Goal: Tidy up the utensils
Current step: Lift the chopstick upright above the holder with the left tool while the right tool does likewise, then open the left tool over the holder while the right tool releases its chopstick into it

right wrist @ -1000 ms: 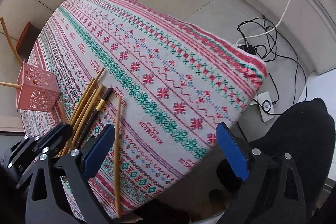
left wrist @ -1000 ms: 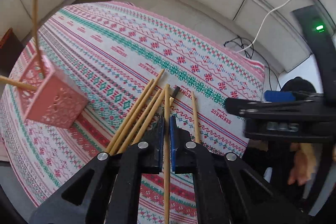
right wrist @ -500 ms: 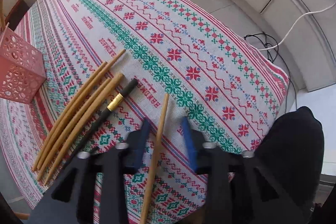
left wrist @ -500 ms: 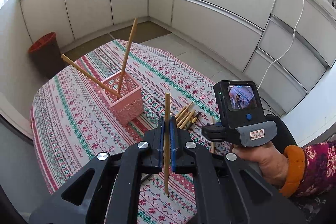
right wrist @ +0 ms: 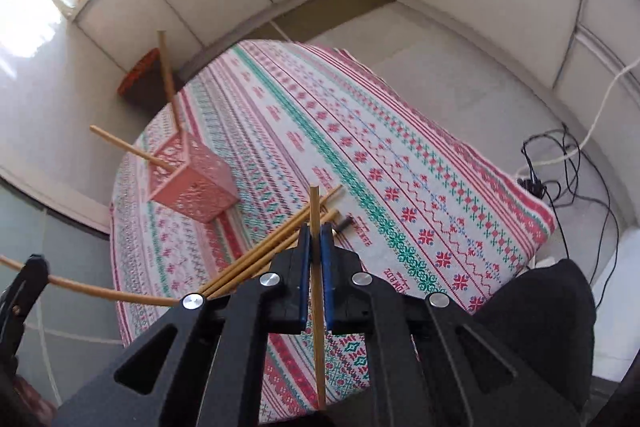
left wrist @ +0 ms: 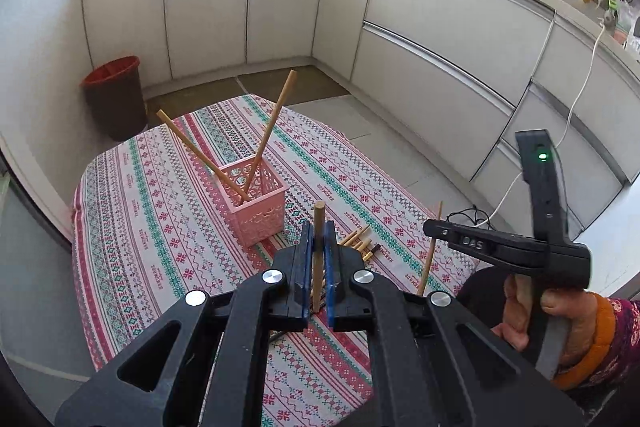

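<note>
**Both grippers loaded, one chopstick each, above the table**

Left gripper (left wrist: 319,243): blue pads clamped on a wooden chopstick (left wrist: 318,255), held roughly mid-shaft, top end poking up past the pads. Right gripper (right wrist: 315,247): likewise closed on its own chopstick (right wrist: 317,291), shaft running through the pads with a long tail hanging toward the camera. Both are lifted clear of the cloth.

Outward: the pink basket (left wrist: 260,207) stands on the patterned tablecloth (left wrist: 168,227), two chopsticks already leaning inside, crossed. Just beside it lies the remaining loose bundle (right wrist: 280,243), including one dark stick with a gold band.

Handling, by judgement: light, stiff, smooth and round, so prone to rolling or pivoting in the pads. A mid-shaft grip looks best for balance; the right one's off-centre hold may let it swing. The basket looks light too, and a hard poke could tip it.

View differences: the left camera shows the right gripper from outside, in the person's hand (left wrist: 520,311), its stick hanging below. The right camera shows the full length of the loose sticks, which the left camera mostly hides behind its own jaws.
</note>
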Available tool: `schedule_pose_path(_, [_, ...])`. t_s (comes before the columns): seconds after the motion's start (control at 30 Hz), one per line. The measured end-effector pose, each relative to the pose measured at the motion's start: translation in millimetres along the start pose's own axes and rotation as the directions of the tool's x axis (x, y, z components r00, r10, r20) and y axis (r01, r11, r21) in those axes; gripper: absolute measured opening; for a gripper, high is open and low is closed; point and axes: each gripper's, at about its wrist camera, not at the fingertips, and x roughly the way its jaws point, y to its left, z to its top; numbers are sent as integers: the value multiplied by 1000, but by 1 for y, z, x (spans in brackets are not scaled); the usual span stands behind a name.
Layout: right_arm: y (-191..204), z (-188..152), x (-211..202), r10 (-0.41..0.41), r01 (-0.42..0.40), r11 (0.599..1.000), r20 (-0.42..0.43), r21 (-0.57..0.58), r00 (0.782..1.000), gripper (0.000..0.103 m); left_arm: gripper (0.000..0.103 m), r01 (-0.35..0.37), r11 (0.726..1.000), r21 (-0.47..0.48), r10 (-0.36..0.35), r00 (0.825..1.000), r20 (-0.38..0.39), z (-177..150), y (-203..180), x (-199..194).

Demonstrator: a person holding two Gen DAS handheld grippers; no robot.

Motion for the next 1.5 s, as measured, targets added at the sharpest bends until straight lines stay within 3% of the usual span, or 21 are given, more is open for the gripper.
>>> schedule_pose_path(0.2, [21, 23, -60, 110, -101, 990, 98, -96, 989, 5, 5, -22, 997, -75, 26, 998, 54, 16, 3, -22])
schedule_pose_path(0.57, [78, 98, -131, 244, -190, 959, 276, -210, 930, 5, 4, -93, 987, -129, 115, 979, 171, 83, 13, -48])
schedule_pose_path(0.77, [107, 126, -120, 271, -204, 950, 302, -234, 914, 5, 4, -143, 971, -190, 182, 961, 210, 114, 30, -44])
schedule_pose_path(0.93, [124, 137, -93, 275, -205, 946, 283, -252, 919, 5, 4, -191, 956, -224, 238, 949, 207, 121, 44, -25])
schedule_pose_path(1.17, [140, 133, -58, 247, -158, 940, 282, -304, 927, 5, 5, -178, 944, -277, 235, 954, 188, 108, 72, 11])
schedule_pose_path(1.2, [142, 133, -53, 244, -154, 939, 279, -308, 929, 5, 7, -177, 944, -278, 232, 956, 178, 106, 75, 14])
schedule_pose_path(1.27, [144, 134, -45, 239, -151, 940, 271, -307, 932, 6, 18, -176, 941, -288, 231, 958, 169, 103, 80, 17])
schedule_pose_path(1.4, [147, 135, -33, 228, -146, 942, 256, -303, 939, 5, 19, -170, 937, -305, 235, 953, 192, 103, 85, 8])
schedule_pose_path(1.5, [151, 135, -26, 218, -137, 942, 250, -306, 943, 5, 26, -164, 932, -322, 240, 947, 212, 102, 88, 0])
